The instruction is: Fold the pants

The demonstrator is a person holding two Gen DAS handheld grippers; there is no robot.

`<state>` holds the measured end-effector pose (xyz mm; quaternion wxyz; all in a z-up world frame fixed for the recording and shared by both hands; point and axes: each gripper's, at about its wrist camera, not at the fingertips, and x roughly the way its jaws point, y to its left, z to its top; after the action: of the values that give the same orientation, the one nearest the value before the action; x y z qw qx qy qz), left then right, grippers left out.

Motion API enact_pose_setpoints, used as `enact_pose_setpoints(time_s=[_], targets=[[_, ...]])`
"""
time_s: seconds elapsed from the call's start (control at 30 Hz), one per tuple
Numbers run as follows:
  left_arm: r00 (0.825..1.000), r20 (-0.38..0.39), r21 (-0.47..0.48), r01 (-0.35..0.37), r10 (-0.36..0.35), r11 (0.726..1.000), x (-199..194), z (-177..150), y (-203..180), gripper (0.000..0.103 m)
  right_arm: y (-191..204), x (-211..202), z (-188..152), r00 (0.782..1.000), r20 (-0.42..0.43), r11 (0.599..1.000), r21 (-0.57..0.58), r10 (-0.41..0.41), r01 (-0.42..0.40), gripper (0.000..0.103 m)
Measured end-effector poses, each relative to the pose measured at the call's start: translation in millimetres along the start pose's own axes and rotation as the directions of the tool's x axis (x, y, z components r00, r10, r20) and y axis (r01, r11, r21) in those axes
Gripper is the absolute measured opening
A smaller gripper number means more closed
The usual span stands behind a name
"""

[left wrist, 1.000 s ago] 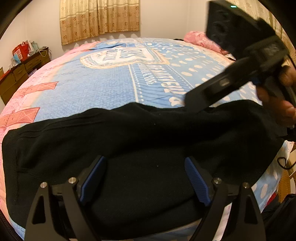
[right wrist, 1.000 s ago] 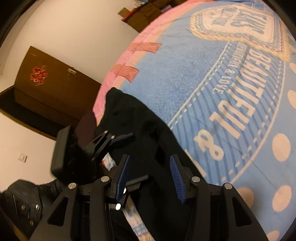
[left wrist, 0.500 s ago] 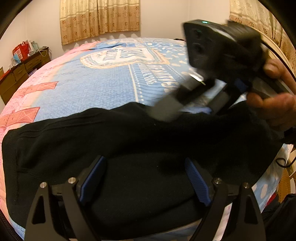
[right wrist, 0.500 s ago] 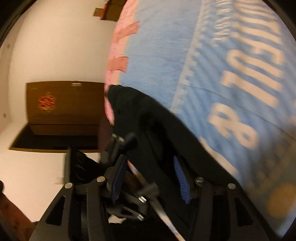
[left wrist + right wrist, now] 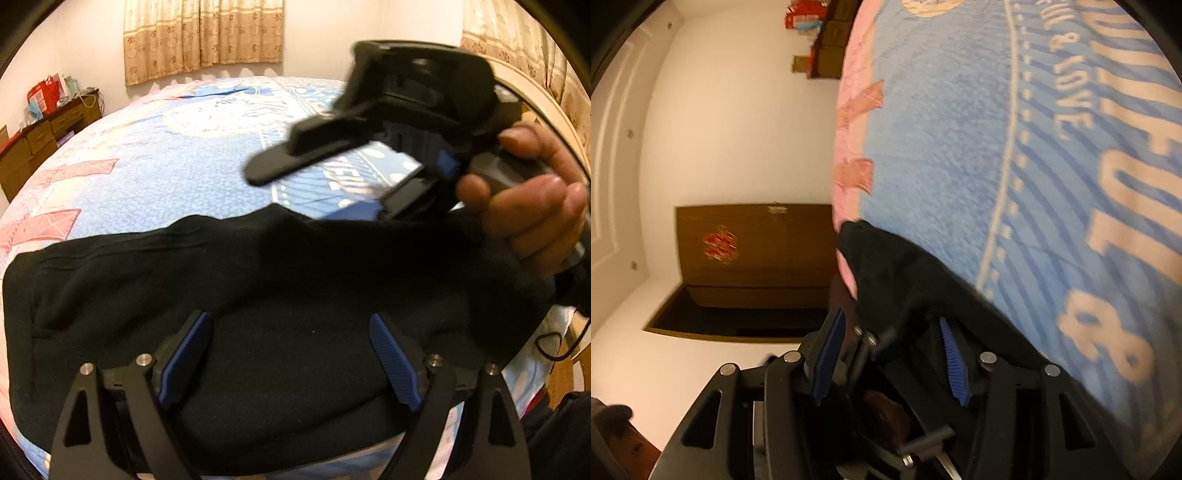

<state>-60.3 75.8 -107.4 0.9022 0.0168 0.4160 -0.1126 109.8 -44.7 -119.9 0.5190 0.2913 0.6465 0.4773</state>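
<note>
Across the bedspread's [image 5: 155, 173] near edge, soft, limp black pants [image 5: 258, 288] lie beneath the wide-open left gripper [image 5: 291, 354], while the right gripper [image 5: 890, 354], jaws half-apart and gripping nothing, nears their far hem, the best hold.

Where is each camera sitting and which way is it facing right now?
Left wrist: on the left gripper, angled down at the black pants on the bed; shows its open fingers, the right gripper and the hand holding it.
Right wrist: on the right gripper, rolled sideways, looking along the pants toward a wooden door; shows its fingers.
Shared: pants, bed, both grippers.
</note>
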Motion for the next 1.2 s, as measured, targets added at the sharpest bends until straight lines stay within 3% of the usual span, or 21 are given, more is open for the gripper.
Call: enact_pose_setpoints(time_s=[0.1,0.33,0.4,0.53,0.57,0.7,0.87,1.03,1.2], targets=[[1.0,0.0,0.024,-0.018,0.018,1.0,1.5,-0.5,-3.1,0.091,-4.7,-4.9,-10.2,0.998,-0.048,0.999,0.006,-0.04,0.041,0.053],[1.0,0.003,0.02,-0.015,0.015,1.0,1.4,1.0,3.7,0.091,-7.7,28.7,3.5,0.989,-0.043,0.989,0.056,0.14,-0.138,0.053],[1.0,0.006,0.016,-0.015,0.015,1.0,0.4,1.3,5.5,0.091,-6.9,34.2,6.8,0.988,-0.002,0.986,0.06,0.156,-0.156,0.054],[1.0,0.011,0.013,-0.021,0.02,1.0,1.0,3.5,7.7,0.091,-16.0,14.0,7.3,0.959,0.141,0.962,0.081,0.246,-0.259,0.054],[1.0,0.011,0.014,-0.022,0.022,1.0,1.2,4.1,8.3,0.091,-17.3,9.3,8.0,0.958,0.164,0.964,0.08,0.237,-0.252,0.052],[0.999,0.013,0.023,-0.03,0.03,0.999,1.2,3.4,7.0,0.091,-17.8,2.2,7.9,0.975,0.17,0.986,0.069,0.14,-0.154,0.025],[0.998,0.026,0.024,-0.066,0.066,0.998,0.6,1.9,5.4,0.092,-15.9,-10.2,14.6,0.975,0.217,0.997,0.045,0.044,-0.055,0.007],[0.999,0.017,0.012,-0.047,0.047,0.999,3.8,2.0,11.8,0.094,-23.4,-7.8,24.1,0.976,0.212,0.998,0.035,-0.053,0.047,0.006],[0.998,0.02,0.022,-0.054,0.053,0.998,3.0,0.1,7.4,0.094,-33.1,-7.9,35.4,0.984,0.178,0.998,0.067,-0.022,0.01,0.006]])
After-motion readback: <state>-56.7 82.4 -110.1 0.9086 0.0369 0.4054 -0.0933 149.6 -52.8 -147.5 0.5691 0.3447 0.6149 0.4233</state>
